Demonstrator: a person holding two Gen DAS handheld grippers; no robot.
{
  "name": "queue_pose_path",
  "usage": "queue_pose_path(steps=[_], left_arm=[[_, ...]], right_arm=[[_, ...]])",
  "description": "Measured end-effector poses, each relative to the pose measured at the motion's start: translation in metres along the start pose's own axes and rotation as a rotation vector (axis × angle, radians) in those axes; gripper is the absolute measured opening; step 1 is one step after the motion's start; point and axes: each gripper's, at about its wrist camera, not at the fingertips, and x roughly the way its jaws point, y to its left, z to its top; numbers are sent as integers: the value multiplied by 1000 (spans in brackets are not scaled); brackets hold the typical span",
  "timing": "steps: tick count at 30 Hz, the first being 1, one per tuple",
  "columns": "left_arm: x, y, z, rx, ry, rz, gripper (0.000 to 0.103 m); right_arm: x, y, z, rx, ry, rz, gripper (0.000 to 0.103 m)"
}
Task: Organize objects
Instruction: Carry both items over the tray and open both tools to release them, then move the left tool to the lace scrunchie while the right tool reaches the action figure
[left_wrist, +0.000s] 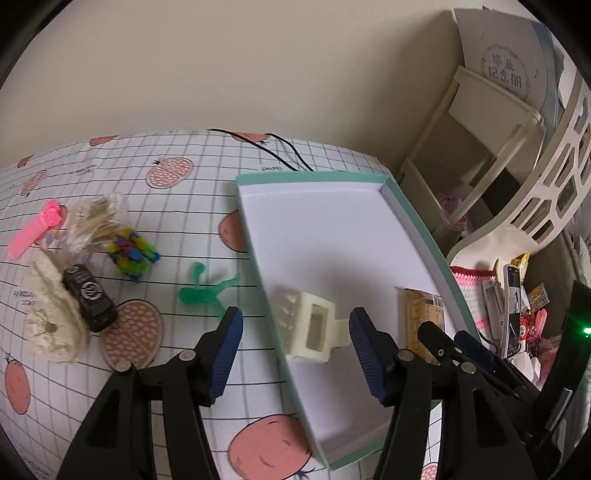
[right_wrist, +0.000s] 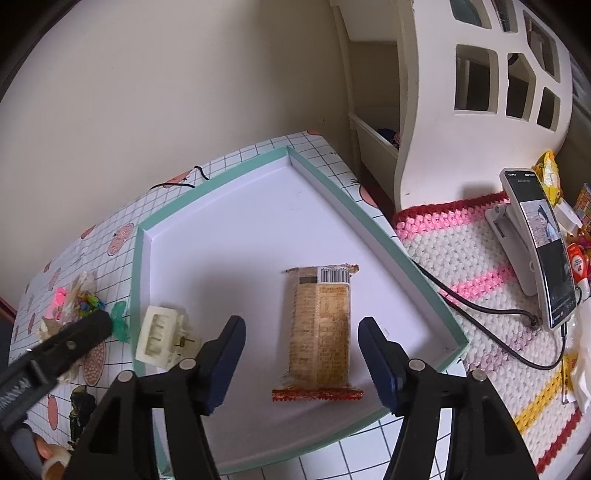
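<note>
A shallow white tray with a mint-green rim (left_wrist: 417, 221) (right_wrist: 207, 184) lies on the checked tablecloth. A cream hair claw clip (left_wrist: 312, 325) (right_wrist: 162, 339) rests across the tray's left rim. My left gripper (left_wrist: 295, 313) stands open around it, with neither pad touching it. A tan snack packet with red ends (right_wrist: 319, 328) (left_wrist: 421, 310) lies flat inside the tray. Above the packet my right gripper (right_wrist: 302, 322) hangs open, its pads clear of both sides. One left finger (right_wrist: 74, 339) shows in the right wrist view, left of the clip.
Left of the tray lie a pink clip (left_wrist: 33, 232), a bag of toothpicks (left_wrist: 99, 221), coloured bits (left_wrist: 131, 254), a green plastic figure (left_wrist: 207, 291), a black object (left_wrist: 90, 299) and cream lace (left_wrist: 51, 325). A phone on a stand (right_wrist: 543, 251), its cable and a crocheted mat (right_wrist: 480, 295) sit right.
</note>
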Motion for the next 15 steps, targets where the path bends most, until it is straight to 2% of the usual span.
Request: queue_pose_path(steps=[2, 4, 6, 8, 9, 12, 15], left_arm=[[-7, 6, 0, 2, -9, 7, 69], [-14, 14, 0, 3, -19, 10, 69], [-19, 24, -1, -6, -18, 15, 70], [-25, 39, -2, -38, -14, 12, 72], [-27, 45, -2, -48, -13, 11, 73], [-33, 67, -5, -93, -8, 22, 74], [-38, 86, -7, -140, -1, 22, 74]], right_arm=[[-1, 2, -1, -3, -2, 9, 69], [-1, 5, -1, -9, 0, 14, 77], [-1, 6, -2, -12, 3, 17, 79], [-2, 6, -2, -11, 5, 18, 83], [-2, 7, -2, -7, 10, 17, 87], [-4, 8, -3, -2, 11, 15, 90], [-8, 11, -4, -13, 5, 8, 101]])
